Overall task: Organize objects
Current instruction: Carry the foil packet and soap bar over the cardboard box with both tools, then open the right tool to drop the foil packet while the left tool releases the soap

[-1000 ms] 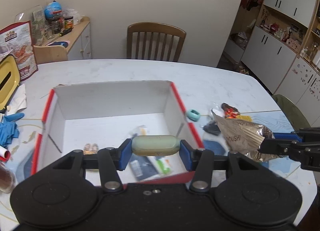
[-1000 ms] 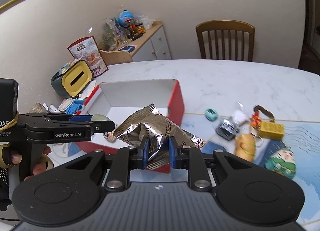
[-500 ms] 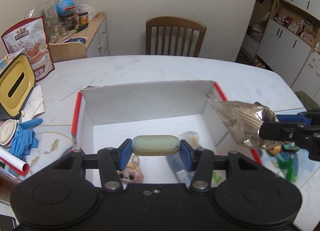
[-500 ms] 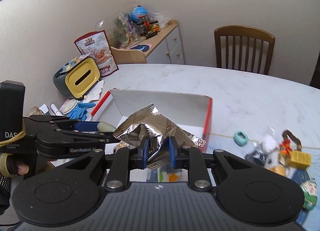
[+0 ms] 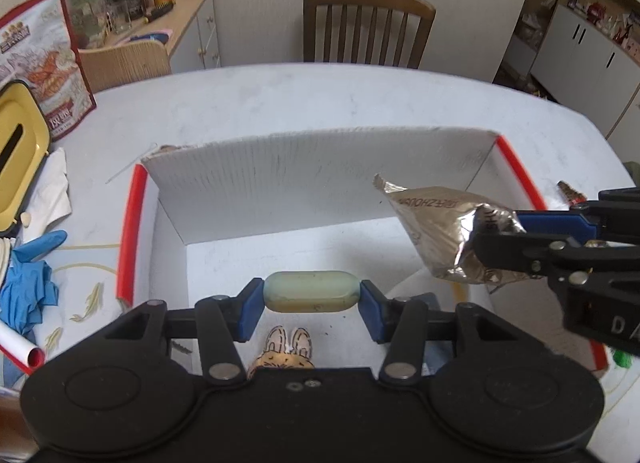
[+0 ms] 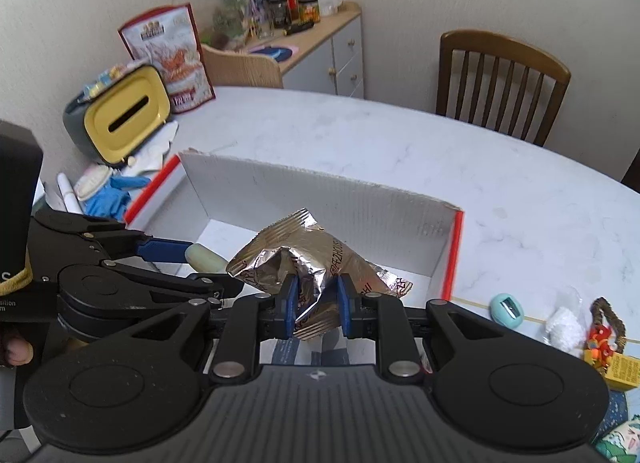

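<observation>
A white cardboard box with red edges sits open on the marble table. My left gripper is shut on a pale green oval bar and hangs over the box's near part. A small cartoon figure lies on the box floor just under it. My right gripper is shut on a crumpled silver foil snack bag, held over the box. In the left wrist view that bag hangs over the box's right side. The left gripper with the green bar shows at the left of the right wrist view.
Left of the box lie a blue glove, a yellow-lidded bin and a snack pouch. Right of it are a teal sharpener, a white wad and a yellow keychain. A wooden chair stands behind the table.
Both grippers have moved left and forward over the box, each still holding its object. The foil bag went from beside the box's right wall to above its inside.
</observation>
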